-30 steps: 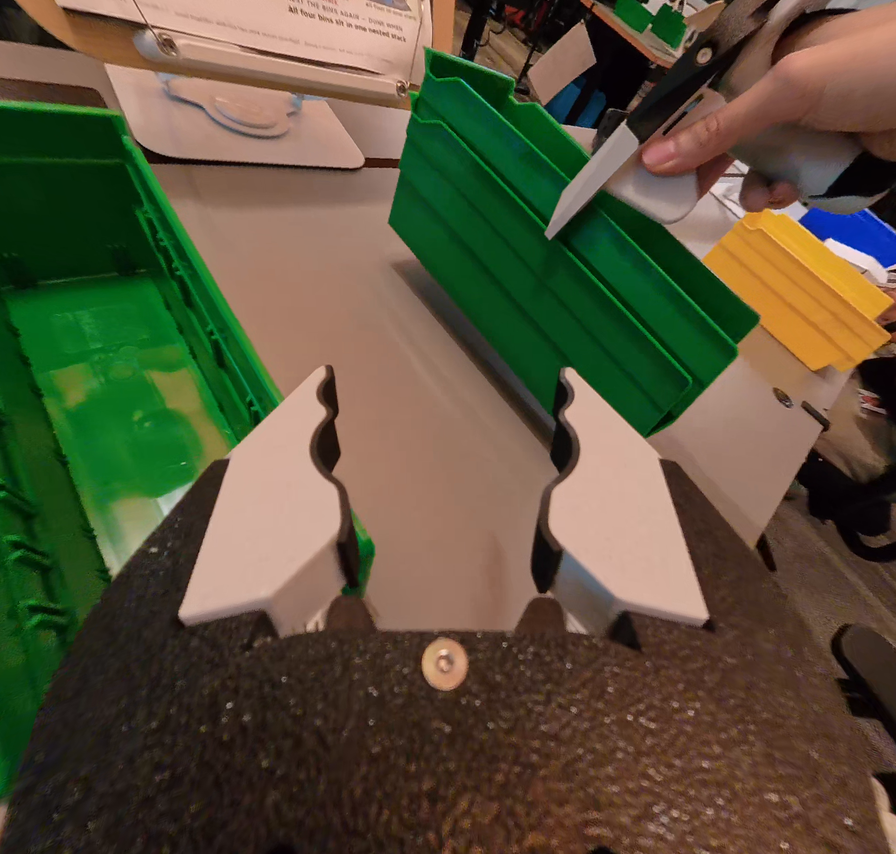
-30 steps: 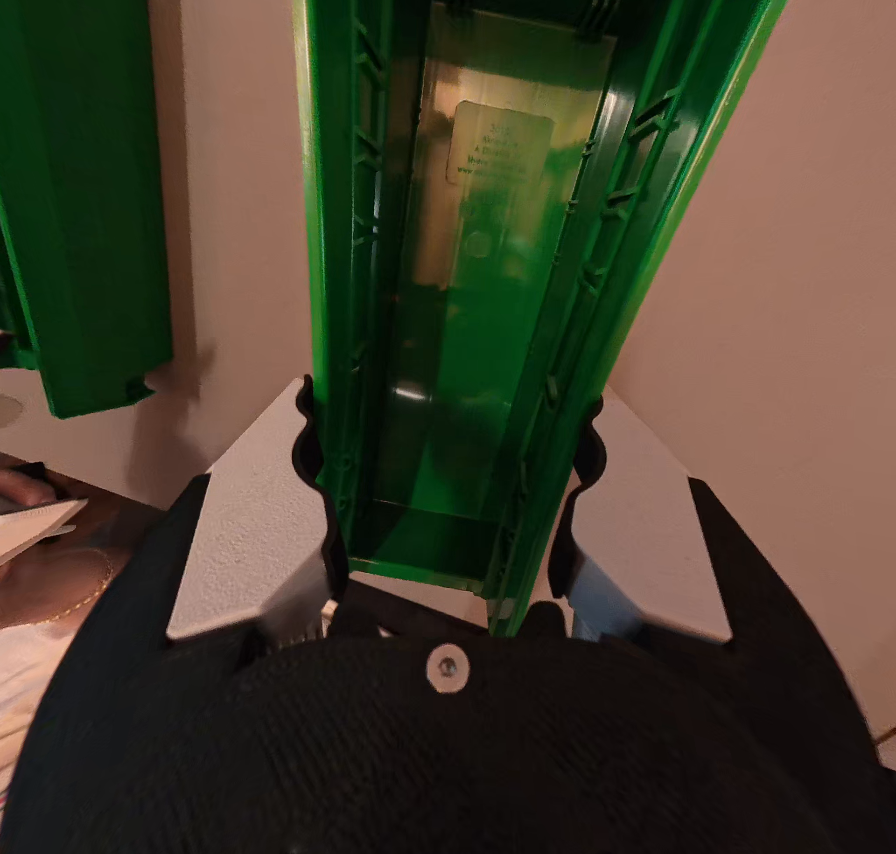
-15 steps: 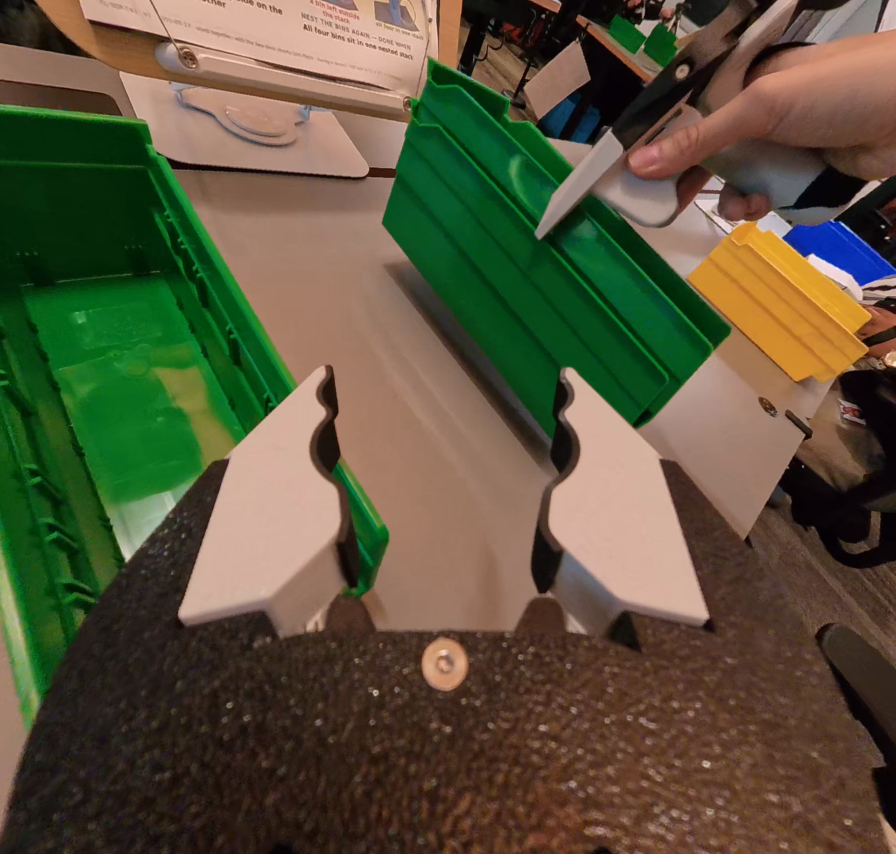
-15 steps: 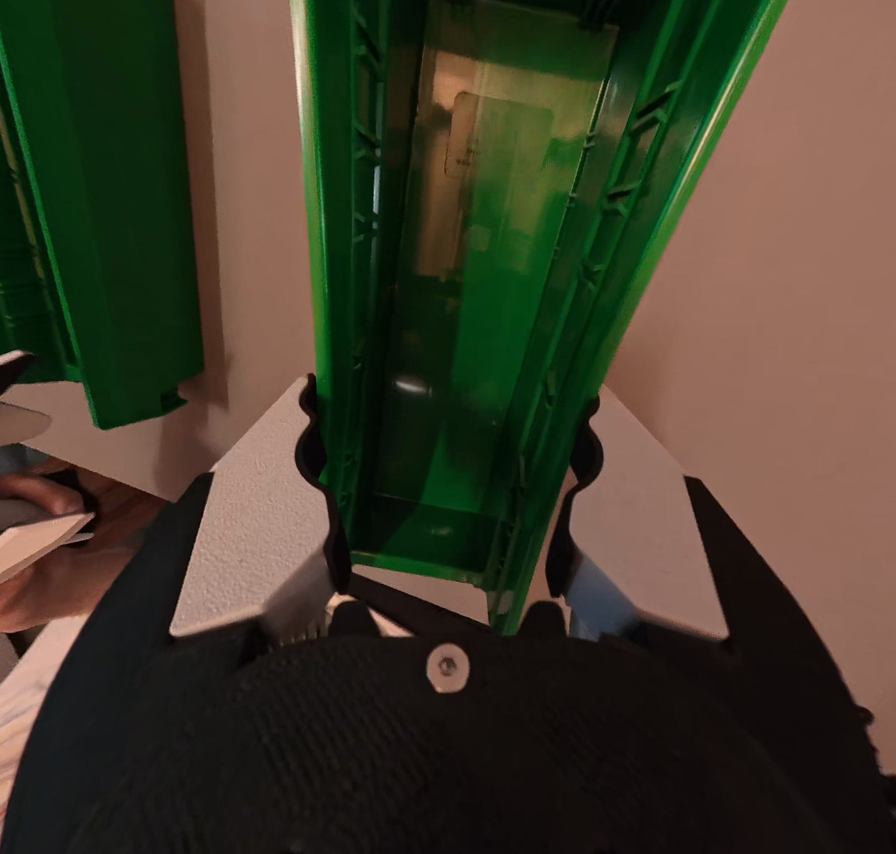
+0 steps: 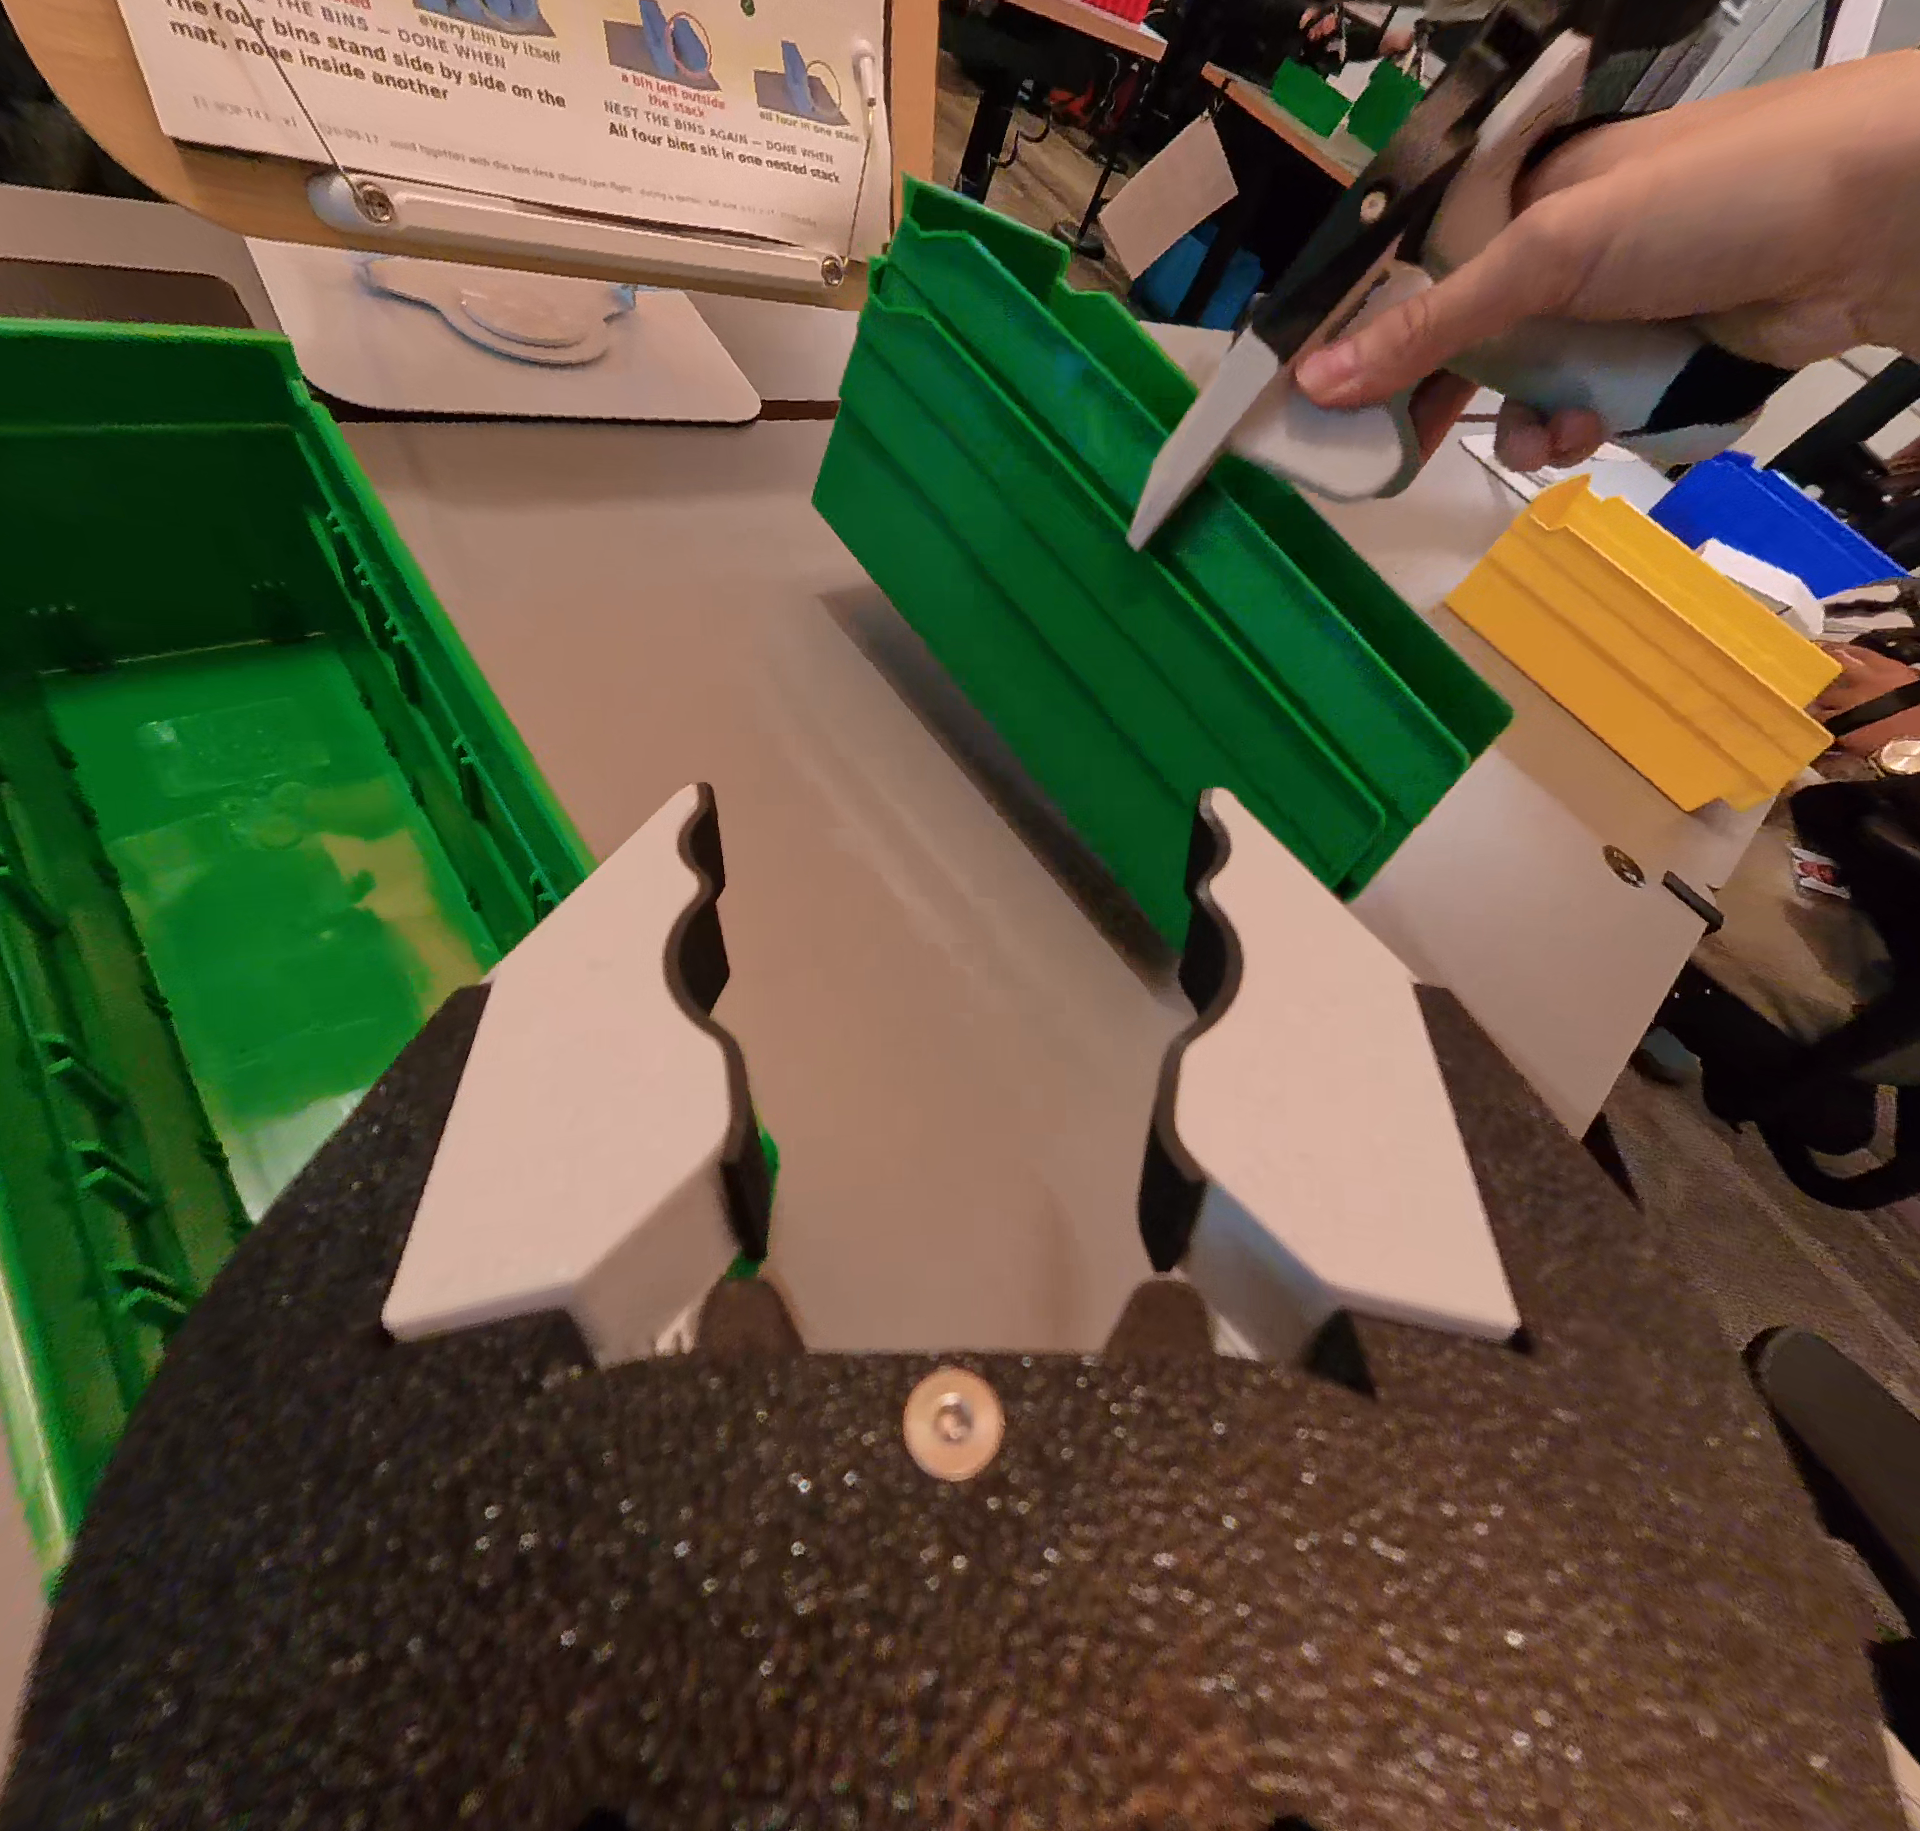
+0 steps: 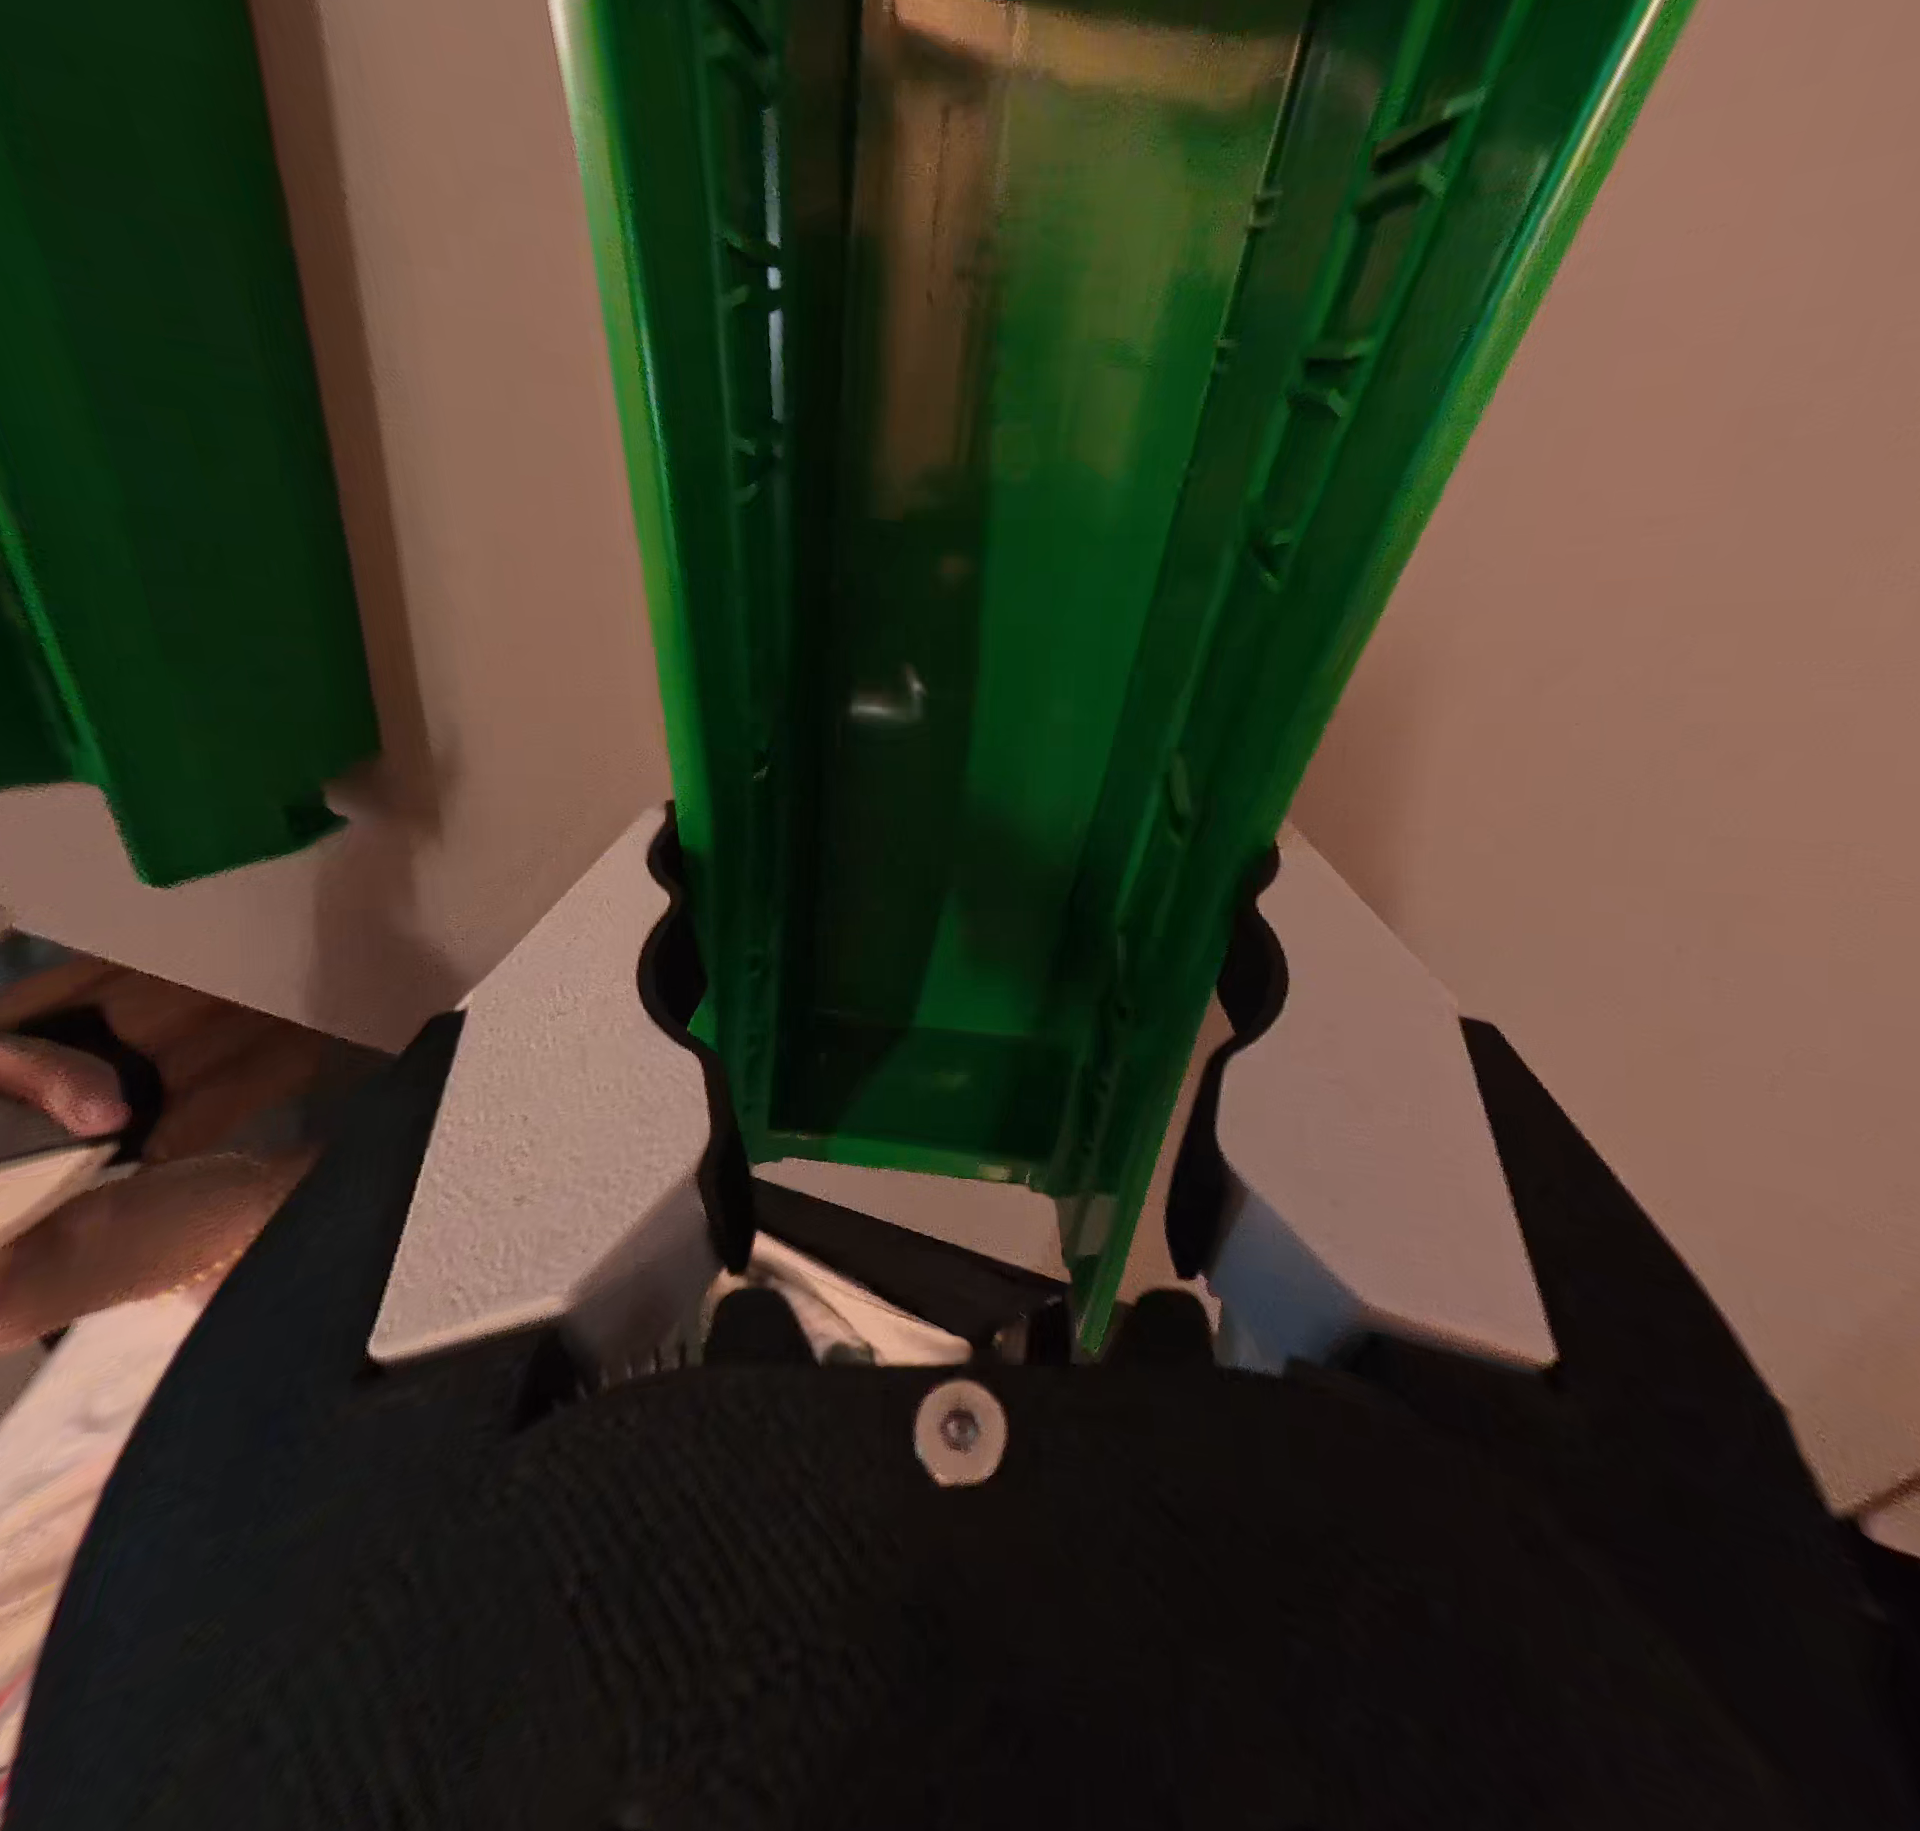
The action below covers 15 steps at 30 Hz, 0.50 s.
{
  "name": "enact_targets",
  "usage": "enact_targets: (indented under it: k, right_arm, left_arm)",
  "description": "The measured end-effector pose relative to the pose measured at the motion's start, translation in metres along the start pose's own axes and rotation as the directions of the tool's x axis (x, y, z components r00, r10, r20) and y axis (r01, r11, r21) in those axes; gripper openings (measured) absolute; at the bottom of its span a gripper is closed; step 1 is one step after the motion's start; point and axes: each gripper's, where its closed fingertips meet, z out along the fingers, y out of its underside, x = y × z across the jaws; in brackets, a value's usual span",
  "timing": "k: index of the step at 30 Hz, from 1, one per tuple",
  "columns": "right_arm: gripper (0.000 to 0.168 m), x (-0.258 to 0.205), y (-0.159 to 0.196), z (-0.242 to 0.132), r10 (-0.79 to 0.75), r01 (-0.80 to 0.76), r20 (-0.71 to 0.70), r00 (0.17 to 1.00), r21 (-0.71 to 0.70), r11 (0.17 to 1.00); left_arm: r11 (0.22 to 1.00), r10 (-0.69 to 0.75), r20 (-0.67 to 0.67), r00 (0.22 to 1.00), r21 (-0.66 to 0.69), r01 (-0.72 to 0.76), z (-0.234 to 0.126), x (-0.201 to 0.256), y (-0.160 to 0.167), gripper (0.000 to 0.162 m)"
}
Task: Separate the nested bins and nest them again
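A single green bin (image 5: 260, 898) lies open side up on the table at the left. A stack of nested green bins (image 5: 1091, 638) stands tilted on its long edge at the right. My left gripper (image 5: 953, 799) is open and empty, low over the table between the two. My right gripper (image 6: 966, 831) is shut across the near end of the stack's inner bin (image 6: 1039, 534), one finger on each long wall. One of its fingers (image 5: 1195, 441) shows on the stack's rim in the left wrist view. The single bin (image 6: 156, 431) shows at the left in the right wrist view.
A yellow bin stack (image 5: 1642, 659) and a blue bin (image 5: 1777, 524) sit past the table's right edge (image 5: 1538, 950). A sheet on a wooden stand (image 5: 520, 46) rises at the back. A hand (image 5: 1662, 223) holds the right gripper.
My left gripper has drawn back and turned left, so more of the single bin shows. The right gripper keeps its hold on the tilted stack, which has shifted slightly in view.
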Motion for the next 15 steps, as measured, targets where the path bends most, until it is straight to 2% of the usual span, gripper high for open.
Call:
enact_targets:
  k: [8, 15]
  right_arm:
    - [0.101, -0.001, -0.008, 0.007, -0.007, 0.008, -0.037, 0.999, 0.029, 1.000]
    - [0.105, -0.011, -0.007, 0.015, -0.021, 0.021, -0.016, 1.000, -0.019, 1.000]
  left_arm:
    - [0.992, 0.067, 0.011, 0.998, 0.109, -0.068, -0.010, 0.023, -0.024, 0.086]
    - [0.990, 0.111, -0.056, 0.992, 0.095, -0.105, 0.006, 0.051, -0.025, 0.086]
